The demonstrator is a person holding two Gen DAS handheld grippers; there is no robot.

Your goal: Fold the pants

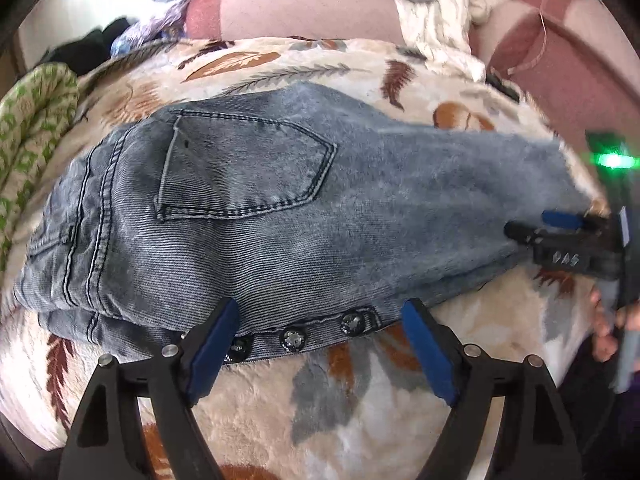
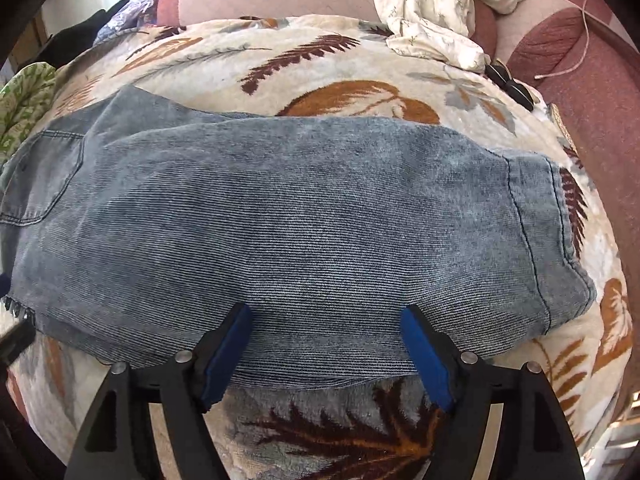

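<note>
blanket: I'm looking at a plush cream blanket with brown and grey feather prints (image 2: 344,60)
back right: crumpled white floral cloth (image 2: 432,12), small black pieces (image 2: 510,82) just beside it
left edge: green-and-white patterned fabric (image 1: 32,120)
behind: pink upholstered sofa (image 2: 580,64)

Both wrist views steeply downward, close; shared: jeans (image 1: 280,216) on blanket (image 2: 320,60).

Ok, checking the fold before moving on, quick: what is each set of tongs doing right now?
Left tongs: open, holding nothing, poised over the buttoned edge of the jeans.
Right tongs: open, holding nothing, over the near edge of the jeans leg.
</note>
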